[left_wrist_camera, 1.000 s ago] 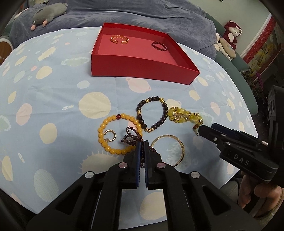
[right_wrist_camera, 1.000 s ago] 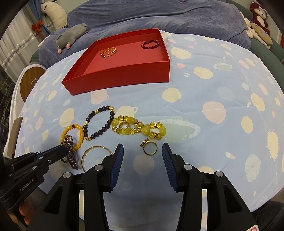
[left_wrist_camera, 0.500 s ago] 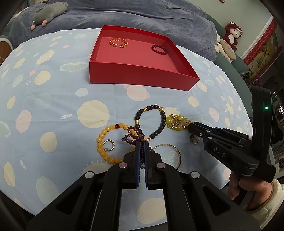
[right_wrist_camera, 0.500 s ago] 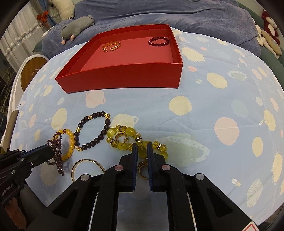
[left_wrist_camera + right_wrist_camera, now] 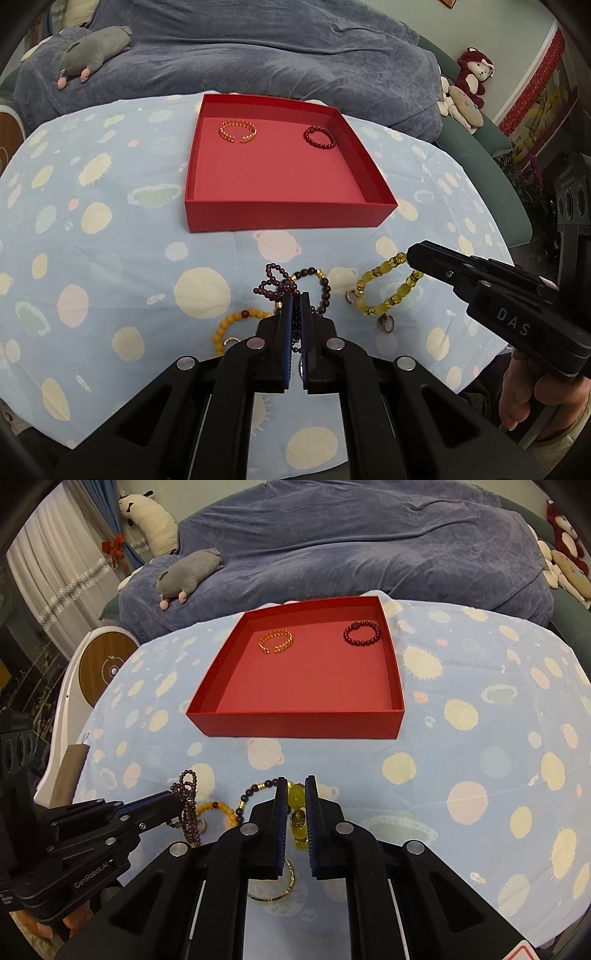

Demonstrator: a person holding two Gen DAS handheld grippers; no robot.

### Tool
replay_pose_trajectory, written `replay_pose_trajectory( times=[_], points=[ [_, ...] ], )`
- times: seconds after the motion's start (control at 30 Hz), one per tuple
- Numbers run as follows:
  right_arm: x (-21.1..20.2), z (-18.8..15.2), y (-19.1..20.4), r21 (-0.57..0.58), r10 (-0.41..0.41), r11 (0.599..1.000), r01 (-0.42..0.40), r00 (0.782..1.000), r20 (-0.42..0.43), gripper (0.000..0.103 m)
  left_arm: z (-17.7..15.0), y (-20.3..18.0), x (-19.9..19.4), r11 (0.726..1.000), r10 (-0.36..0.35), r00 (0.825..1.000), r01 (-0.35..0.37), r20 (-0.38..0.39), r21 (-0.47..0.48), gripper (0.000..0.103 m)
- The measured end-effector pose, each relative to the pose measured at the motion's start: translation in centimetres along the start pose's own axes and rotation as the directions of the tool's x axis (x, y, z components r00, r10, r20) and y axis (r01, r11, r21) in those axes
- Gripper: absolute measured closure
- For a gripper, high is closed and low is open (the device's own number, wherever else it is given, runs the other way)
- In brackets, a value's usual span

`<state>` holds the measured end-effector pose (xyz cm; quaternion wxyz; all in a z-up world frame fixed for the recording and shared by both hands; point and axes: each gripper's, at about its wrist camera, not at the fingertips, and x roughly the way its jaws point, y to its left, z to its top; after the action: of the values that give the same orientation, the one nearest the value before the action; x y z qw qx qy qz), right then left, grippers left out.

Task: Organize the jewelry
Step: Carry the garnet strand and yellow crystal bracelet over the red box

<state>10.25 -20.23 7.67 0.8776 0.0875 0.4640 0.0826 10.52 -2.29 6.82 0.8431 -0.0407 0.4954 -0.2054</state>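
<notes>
Beads hang from both of our tongs. Our left tongs [image 5: 294, 299] are clamped on a purple string [image 5: 275, 286] of small beads. Its loops stick up past the tips, above the blue cloth [image 5: 110, 236]. Our right tongs [image 5: 296, 788] are clamped on a yellow bracelet [image 5: 296, 797] of big beads.

From the left view we see that whole yellow bracelet hanging from the right tongs' tip in a wide loop, with a small ring [image 5: 386, 325] hanging under it. The right view shows only a few of its beads between the pads. The left view also shows a hand [image 5: 517, 391] under the right tongs.

From the right view we see the purple string dangling down off the side of the left tongs. That view also shows a thin gold bangle [image 5: 273, 890] on the cloth, right under our right tongs. The left view does not show the bangle.

Both views show an orange bracelet [image 5: 232, 325] and a dark bracelet [image 5: 321, 288] lying on the cloth, close under the two tongs.

Farther off is the red box [image 5: 288, 216]. It holds a gold chain [image 5: 238, 131] on the left and a dark red bracelet [image 5: 319, 137] on the right. They lie well apart, near the far wall. A grey plush [image 5: 188, 574] lies on the blue blanket behind.
</notes>
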Motion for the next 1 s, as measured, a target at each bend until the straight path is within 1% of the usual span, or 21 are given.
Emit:
replay_pose_trajectory(
  times=[0.13, 0.23, 0.33, 0.4, 0.43, 0.47, 0.57, 0.67, 0.73, 0.83, 0.97, 1.0],
  points=[
    [-0.9, 3.0, 0.6, -0.023, 0.034, 0.999, -0.033, 0.999, 0.023, 0.102, 3.3, 0.2, -0.4, 1.000, 0.004, 1.000, -0.005, 0.019, 0.028, 0.100],
    [-0.8, 5.0, 0.9, -0.058, 0.017, 0.998, -0.015, 0.999, 0.040, 0.102, 6.0, 0.4, -0.7, 0.999, 0.016, 0.999, -0.019, 0.049, 0.047, 0.100],
    [-0.1, 5.1, 0.3, -0.077, -0.010, 0.997, 0.012, 1.000, 0.028, 0.102, 7.6, 0.7, -1.2, 0.998, 0.022, 0.997, -0.025, 0.077, 0.050, 0.100],
    [0.6, 4.0, -0.4, -0.062, -0.022, 0.998, 0.022, 1.000, 0.008, 0.100, 7.6, 0.9, -1.2, 0.998, 0.023, 0.996, -0.027, 0.083, 0.051, 0.100],
    [1.1, 3.3, -0.8, -0.057, -0.036, 0.998, 0.035, 0.999, -0.008, 0.095, 7.4, 0.9, -1.0, 0.998, 0.023, 0.997, -0.027, 0.078, 0.048, 0.100],
    [1.8, 2.4, -1.1, -0.057, -0.054, 0.997, 0.052, 0.998, -0.027, 0.093, 7.2, 1.0, -0.7, 0.999, 0.027, 0.997, -0.031, 0.074, 0.044, 0.099],
    [3.9, -0.3, -2.2, -0.040, -0.083, 0.996, 0.079, 0.992, -0.094, 0.092, 6.0, 1.2, 0.3, 0.999, 0.036, 0.998, -0.038, 0.047, 0.033, 0.100],
    [5.7, -2.1, -3.2, -0.010, -0.098, 0.995, 0.097, 0.985, -0.139, 0.092, 4.7, 1.4, 1.1, 0.999, 0.033, 0.999, -0.033, 0.023, 0.015, 0.100],
    [6.6, -2.8, -3.4, -0.002, -0.109, 0.994, 0.110, 0.982, -0.153, 0.091, 4.1, 1.3, 1.3, 0.999, 0.032, 0.999, -0.032, 0.014, 0.014, 0.100],
    [7.8, -3.2, -3.6, 0.001, -0.126, 0.992, 0.128, 0.978, -0.167, 0.082, 3.4, 1.3, 1.8, 1.000, 0.027, 1.000, -0.027, -0.001, 0.007, 0.100],
    [9.0, -3.4, -3.8, 0.007, -0.138, 0.990, 0.142, 0.974, -0.180, 0.081, 3.0, 1.6, 2.4, 0.999, 0.033, 0.999, -0.033, -0.015, -0.001, 0.100],
    [9.0, -3.5, -3.8, 0.006, -0.138, 0.990, 0.141, 0.976, -0.171, 0.081, 2.9, 1.7, 2.5, 0.999, 0.035, 0.999, -0.035, -0.017, -0.003, 0.100]
  ],
)
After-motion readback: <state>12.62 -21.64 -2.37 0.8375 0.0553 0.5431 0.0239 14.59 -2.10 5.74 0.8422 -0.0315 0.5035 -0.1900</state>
